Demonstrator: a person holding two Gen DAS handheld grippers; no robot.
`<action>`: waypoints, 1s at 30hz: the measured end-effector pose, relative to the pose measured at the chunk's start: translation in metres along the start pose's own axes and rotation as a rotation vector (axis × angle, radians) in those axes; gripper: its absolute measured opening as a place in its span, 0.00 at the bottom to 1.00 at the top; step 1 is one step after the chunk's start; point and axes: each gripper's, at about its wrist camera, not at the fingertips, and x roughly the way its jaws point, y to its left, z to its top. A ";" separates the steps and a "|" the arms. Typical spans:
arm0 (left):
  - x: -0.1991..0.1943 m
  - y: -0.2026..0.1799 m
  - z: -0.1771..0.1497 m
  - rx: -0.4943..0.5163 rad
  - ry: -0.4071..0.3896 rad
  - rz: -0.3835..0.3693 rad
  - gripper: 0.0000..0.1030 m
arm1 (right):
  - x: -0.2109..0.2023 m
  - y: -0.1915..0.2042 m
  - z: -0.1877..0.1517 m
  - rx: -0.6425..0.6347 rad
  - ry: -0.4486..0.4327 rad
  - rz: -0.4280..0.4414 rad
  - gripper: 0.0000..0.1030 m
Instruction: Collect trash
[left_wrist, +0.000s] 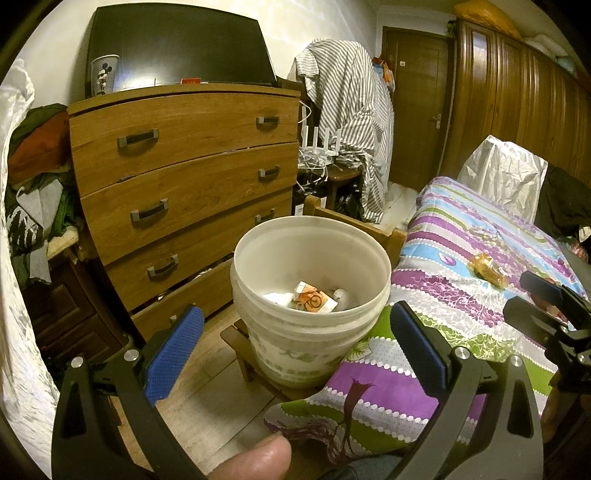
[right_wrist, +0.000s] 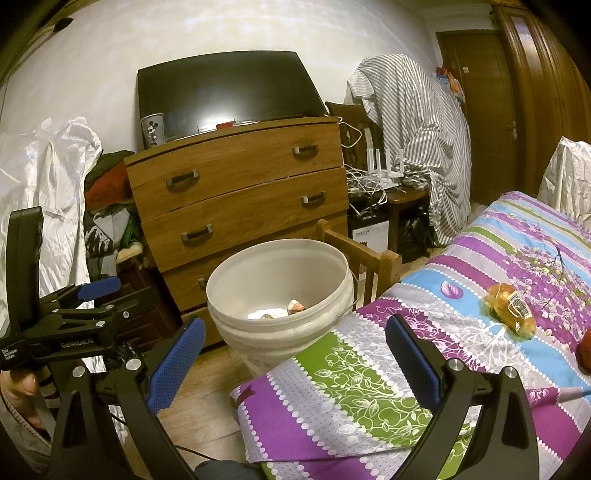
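Wrapper on bed, right of bucket, long axis diagonal | right gripper nearer, jaws open, empty | left gripper jaws open, facing bucket

Both views toward shared bucket

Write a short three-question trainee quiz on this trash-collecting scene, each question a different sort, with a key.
1. True or false: the white bucket already holds some trash.
2. Multiple choice: where does the orange snack wrapper lie? A) on the floor B) on the striped bedspread C) on the wooden dresser
3. Fill in: both the left gripper and the right gripper are ____ and hold nothing.

Key: 1 true, paper scraps lie at its bottom; 2 B; 3 open.
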 end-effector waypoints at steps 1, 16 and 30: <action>0.000 0.000 0.000 0.000 -0.001 0.000 0.95 | 0.001 0.001 0.000 0.000 0.001 -0.001 0.95; 0.000 0.001 -0.001 -0.005 0.004 -0.001 0.95 | 0.004 0.008 -0.001 -0.018 0.000 0.006 0.95; -0.001 0.006 0.002 -0.024 0.001 0.040 0.95 | 0.002 0.013 0.002 -0.032 -0.008 0.003 0.95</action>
